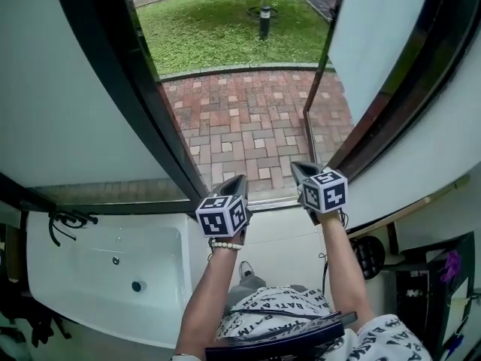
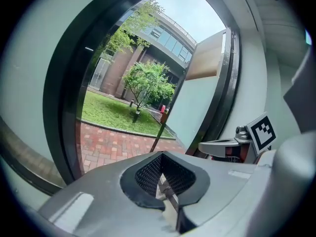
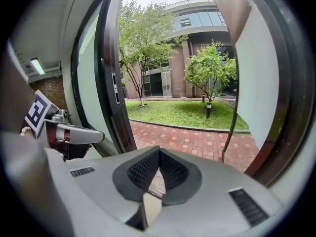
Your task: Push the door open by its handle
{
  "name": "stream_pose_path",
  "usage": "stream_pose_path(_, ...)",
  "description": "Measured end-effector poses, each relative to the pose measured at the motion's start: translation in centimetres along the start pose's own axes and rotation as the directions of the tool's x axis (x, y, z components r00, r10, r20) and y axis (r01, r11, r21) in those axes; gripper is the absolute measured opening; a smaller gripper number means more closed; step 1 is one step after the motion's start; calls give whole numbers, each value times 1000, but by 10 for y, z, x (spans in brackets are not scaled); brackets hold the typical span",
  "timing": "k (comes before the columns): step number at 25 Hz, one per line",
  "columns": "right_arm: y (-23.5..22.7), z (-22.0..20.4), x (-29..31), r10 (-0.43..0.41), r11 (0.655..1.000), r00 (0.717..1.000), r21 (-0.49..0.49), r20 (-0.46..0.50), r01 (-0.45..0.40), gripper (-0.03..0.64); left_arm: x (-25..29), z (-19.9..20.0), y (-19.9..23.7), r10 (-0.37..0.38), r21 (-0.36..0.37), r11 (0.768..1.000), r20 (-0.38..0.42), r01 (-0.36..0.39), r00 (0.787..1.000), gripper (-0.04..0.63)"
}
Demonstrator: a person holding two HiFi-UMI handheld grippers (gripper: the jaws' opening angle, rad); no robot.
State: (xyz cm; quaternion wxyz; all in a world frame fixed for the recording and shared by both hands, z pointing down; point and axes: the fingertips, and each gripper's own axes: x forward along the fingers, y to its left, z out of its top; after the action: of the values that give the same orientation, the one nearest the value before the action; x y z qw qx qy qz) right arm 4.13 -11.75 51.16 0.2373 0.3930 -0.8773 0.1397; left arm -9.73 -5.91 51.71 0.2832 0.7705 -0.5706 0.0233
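Observation:
The doorway stands open onto a brick patio [image 1: 248, 126] and a lawn. The pale door leaf [image 1: 376, 36] is swung outward at the right, with a thin dark bar [image 1: 310, 107] along its free edge; I cannot tell whether that bar is the handle. The black door frame [image 1: 128, 74] runs up the left. My left gripper [image 1: 234, 183] and right gripper [image 1: 301, 170] are held side by side over the threshold, both shut, empty and touching nothing. The left gripper view shows its jaws [image 2: 160, 154] closed; in the right gripper view, the right jaws [image 3: 159, 149] are also closed.
A white basin-like fixture [image 1: 113, 269] sits low at the left, with black cables [image 1: 68, 220] above it. Dark shelving [image 1: 428, 292] is at the lower right. A short lamp post [image 1: 264, 21] stands on the lawn. The person's forearms and patterned clothing fill the bottom centre.

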Motion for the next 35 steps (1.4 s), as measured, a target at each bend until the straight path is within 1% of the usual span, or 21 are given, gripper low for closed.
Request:
stream_pose_path(5,9,-33,-37,19,1000,1000,10,-2,-19,6,-24,-24,-28,20,5,1000,12,-20,1000,5)
stream_pose_path(10,7,-86,-94,35,999,999,33,4,-35,6,-47,-77,-79,30,5,1000,-6,-30,1000,5)
stream_pose_path(16,21,-138,-172,54,998,998,22,18,-54,6,-97,-129,-137,71,42,997,1,-71,997,5)
stream_pose_path(22,52,-179,-241,98,995,995,6,25,-99,6,-160,-171,-185,119,46,992,7,-119,993,5)
stream_pose_path(26,76,-203,-270,119,993,993,-11,9,-119,8,-191,-197,-205,142,48,989,2,-141,990,5)
stream_pose_path(28,89,-211,-281,135,991,991,-3,8,-135,8,-205,-206,-211,152,47,987,0,-152,988,5)
stream_pose_path(32,107,-216,-297,152,988,988,26,34,-153,8,-224,-216,-219,150,45,988,5,-150,989,5)
stream_pose_path(35,116,-219,-304,160,987,987,28,36,-161,8,-234,-218,-221,145,46,988,15,-145,989,5)
